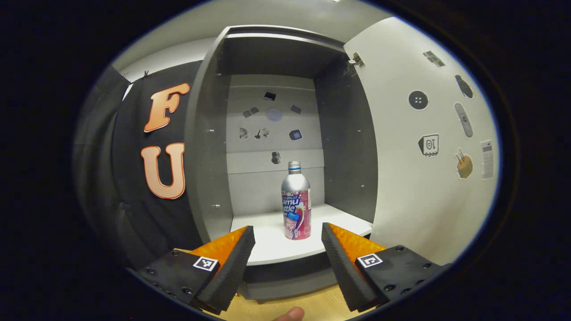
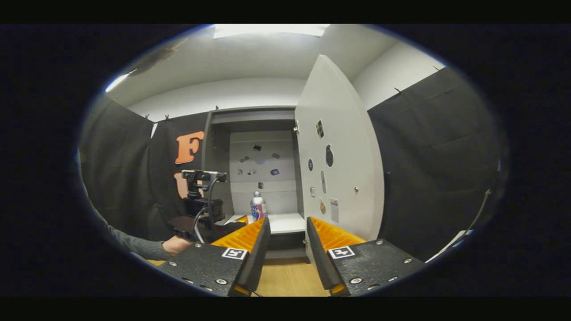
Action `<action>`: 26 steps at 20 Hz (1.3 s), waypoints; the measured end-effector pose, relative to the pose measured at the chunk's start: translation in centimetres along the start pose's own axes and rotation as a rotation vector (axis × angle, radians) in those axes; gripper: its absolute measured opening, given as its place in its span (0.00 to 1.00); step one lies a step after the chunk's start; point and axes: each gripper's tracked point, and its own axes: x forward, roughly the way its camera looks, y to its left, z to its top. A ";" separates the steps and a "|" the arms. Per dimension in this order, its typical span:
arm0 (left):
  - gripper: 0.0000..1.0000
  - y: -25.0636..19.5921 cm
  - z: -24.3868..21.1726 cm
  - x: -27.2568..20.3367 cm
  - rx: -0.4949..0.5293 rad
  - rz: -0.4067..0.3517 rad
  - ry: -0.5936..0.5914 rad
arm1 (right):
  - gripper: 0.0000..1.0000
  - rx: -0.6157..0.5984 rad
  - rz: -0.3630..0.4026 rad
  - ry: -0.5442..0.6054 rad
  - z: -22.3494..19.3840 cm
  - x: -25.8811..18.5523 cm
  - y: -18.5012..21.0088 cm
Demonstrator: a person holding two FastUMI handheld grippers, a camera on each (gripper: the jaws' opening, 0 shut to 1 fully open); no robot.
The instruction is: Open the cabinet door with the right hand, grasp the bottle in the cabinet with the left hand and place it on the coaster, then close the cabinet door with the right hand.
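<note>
The cabinet [image 1: 214, 133] stands with its white door [image 1: 419, 147] swung wide to the right. A silver bottle [image 1: 295, 203] with a pink and blue label stands upright on the white shelf [image 1: 267, 245]. My left gripper [image 1: 287, 236] is open just in front of the shelf edge, the bottle centred beyond its fingertips and untouched. In the right gripper view the bottle [image 2: 258, 207] is small and far, the door [image 2: 339, 165] stands open, and my right gripper [image 2: 287, 227] is open, back from the cabinet, holding nothing. The left gripper [image 2: 209, 223] is seen there held by a hand [image 2: 176, 245].
Small stickers dot the cabinet's back panel [image 1: 272, 129] and the inside of the door. A wooden tabletop [image 2: 290, 276] lies below the cabinet. Black cloth walls [image 2: 437, 160] close in both sides. A fingertip [image 1: 290, 314] shows at the bottom of the left gripper view.
</note>
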 end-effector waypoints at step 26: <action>0.85 -0.6 0.9 7.8 0.019 0.033 -0.064 | 0.70 0.004 -0.048 0.172 -4.8 2.4 -1.3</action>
